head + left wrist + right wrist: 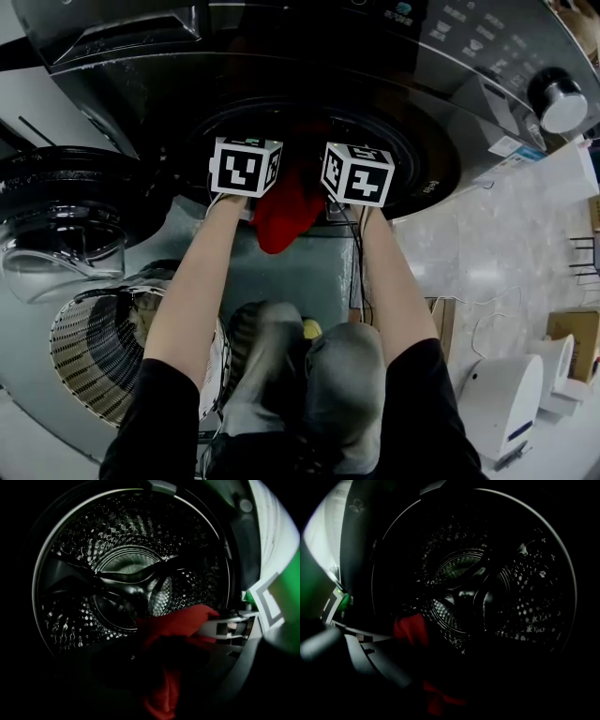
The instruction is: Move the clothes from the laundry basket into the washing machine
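A red garment [289, 211] hangs over the lower lip of the washing machine's [309, 56] round opening, between my two grippers. The left gripper [248, 169] and right gripper [356, 174] sit side by side at the opening, their jaws hidden under the marker cubes. In the left gripper view the red garment [180, 620] drapes across the lower middle in front of the steel drum [117, 550], touching the right gripper [229, 627]. In the right gripper view the garment [410, 629] shows dimly at lower left beside the left gripper [351, 644]. Both grippers' own jaws are lost in darkness.
The machine's door [66, 216] stands swung open at the left. A slatted laundry basket [94, 361] sits on the floor at lower left by my leg. A white appliance [502, 394] and a cardboard box [577, 342] stand at the right.
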Motion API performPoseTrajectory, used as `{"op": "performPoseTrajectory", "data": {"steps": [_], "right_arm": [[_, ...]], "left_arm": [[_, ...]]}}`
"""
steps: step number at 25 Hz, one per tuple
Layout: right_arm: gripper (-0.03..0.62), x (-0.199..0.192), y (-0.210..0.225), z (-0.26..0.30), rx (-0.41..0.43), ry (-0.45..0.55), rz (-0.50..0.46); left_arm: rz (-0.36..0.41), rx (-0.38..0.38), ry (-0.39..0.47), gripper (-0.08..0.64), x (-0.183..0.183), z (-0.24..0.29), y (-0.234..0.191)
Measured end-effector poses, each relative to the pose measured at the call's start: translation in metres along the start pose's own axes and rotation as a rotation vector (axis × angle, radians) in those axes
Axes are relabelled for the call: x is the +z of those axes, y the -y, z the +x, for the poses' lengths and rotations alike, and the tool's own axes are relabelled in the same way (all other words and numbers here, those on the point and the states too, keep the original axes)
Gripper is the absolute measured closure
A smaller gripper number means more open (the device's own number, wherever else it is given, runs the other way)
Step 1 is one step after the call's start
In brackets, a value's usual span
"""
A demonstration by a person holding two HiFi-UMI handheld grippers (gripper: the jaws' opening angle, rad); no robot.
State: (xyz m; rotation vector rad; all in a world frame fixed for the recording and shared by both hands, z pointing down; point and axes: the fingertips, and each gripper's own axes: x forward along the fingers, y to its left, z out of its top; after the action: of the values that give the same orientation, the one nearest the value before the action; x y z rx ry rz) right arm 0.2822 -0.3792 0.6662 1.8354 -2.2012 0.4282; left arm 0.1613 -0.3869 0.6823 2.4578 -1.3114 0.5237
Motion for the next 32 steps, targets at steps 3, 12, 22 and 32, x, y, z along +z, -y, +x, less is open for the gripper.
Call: {"op": "performPoseTrajectory", "data": {"steps": [3, 12, 22, 32], "right_arm": [[0.311, -0.002, 0.002, -0.001, -0.001, -0.004, 0.008], [0.316, -0.006, 0.001, -0.004, 0.004, -0.015, 0.026], [0.316, -0.012, 0.007, 0.003, -0.012, -0.035, 0.039], [0.331, -0.035, 0.014, 0.005, -0.045, -0.143, 0.103]], "left_arm": [[-0.001, -0.004, -0.002, 0.291, -0.001, 0.000, 0.001], [-0.022, -0.013, -0.004, 0.293, -0.002, -0.003, 0.001], [-0.059, -0.002, -0.028, 0.294, -0.008, 0.007, -0.003], [-0.150, 0.036, -0.086, 0.301, -0.022, 0.007, -0.014]]}}
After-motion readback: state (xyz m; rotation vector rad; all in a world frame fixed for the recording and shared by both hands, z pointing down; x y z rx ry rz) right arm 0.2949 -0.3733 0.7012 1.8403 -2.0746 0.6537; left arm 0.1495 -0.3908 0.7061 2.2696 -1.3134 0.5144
